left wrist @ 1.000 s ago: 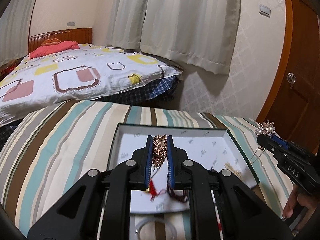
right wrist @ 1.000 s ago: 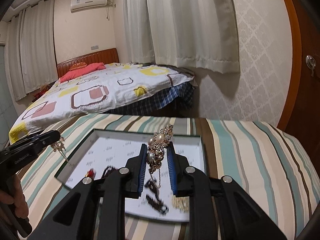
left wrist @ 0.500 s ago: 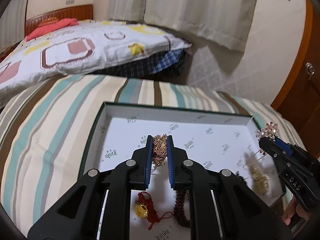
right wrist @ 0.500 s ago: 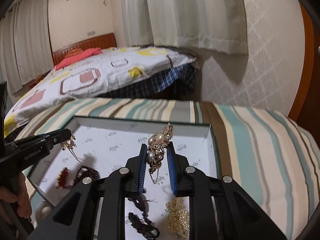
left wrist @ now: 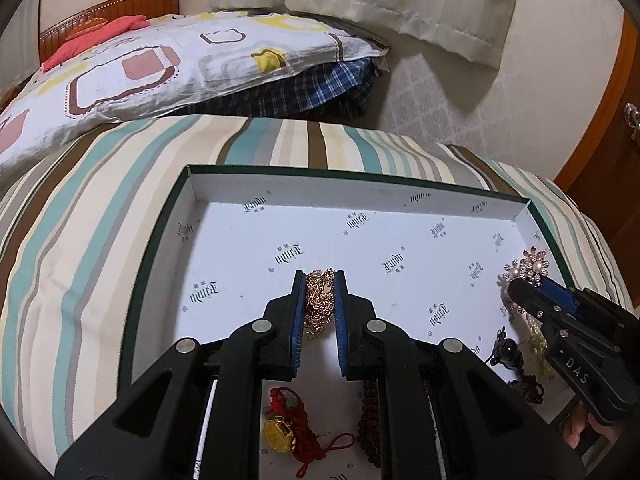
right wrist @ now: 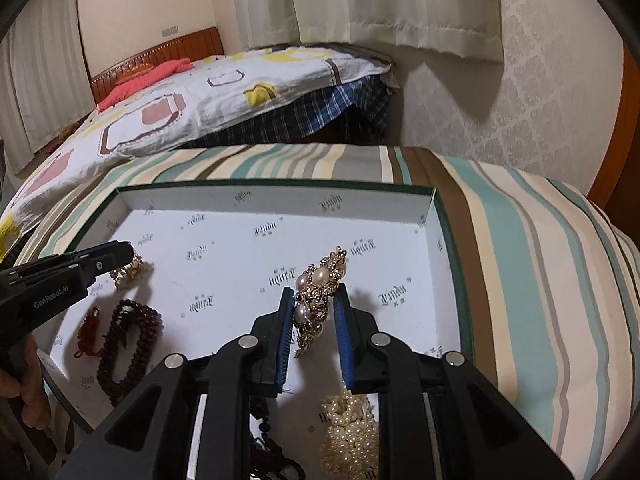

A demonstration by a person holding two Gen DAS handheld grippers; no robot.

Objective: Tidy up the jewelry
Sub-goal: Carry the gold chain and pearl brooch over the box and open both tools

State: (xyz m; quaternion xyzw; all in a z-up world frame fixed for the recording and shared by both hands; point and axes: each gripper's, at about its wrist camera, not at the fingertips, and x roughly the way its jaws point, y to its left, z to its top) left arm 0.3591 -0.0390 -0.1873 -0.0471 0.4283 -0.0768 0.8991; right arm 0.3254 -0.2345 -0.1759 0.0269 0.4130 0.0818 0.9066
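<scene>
A shallow white-lined box [left wrist: 192, 184] with a dark green rim lies on a striped cloth; it also shows in the right wrist view [right wrist: 434, 216]. My left gripper [left wrist: 320, 280] is shut on a bunched gold chain [left wrist: 319, 300], low over the box floor. My right gripper [right wrist: 314, 292] is shut on a gold brooch with pearls [right wrist: 316, 284], over the box's right half. In the left wrist view the right gripper [left wrist: 520, 284] shows at the right with the brooch [left wrist: 528, 266].
In the box lie a red knotted charm with a gold piece [left wrist: 284, 424], dark bead bracelets [right wrist: 128, 340], a pearl cluster [right wrist: 348, 428] and a black beaded piece [left wrist: 506, 354]. A bed [left wrist: 160, 56] stands behind, a wooden door [left wrist: 608, 128] at right.
Both grippers have come down and forward over the box, each still holding its piece. The box now fills more of both views.
</scene>
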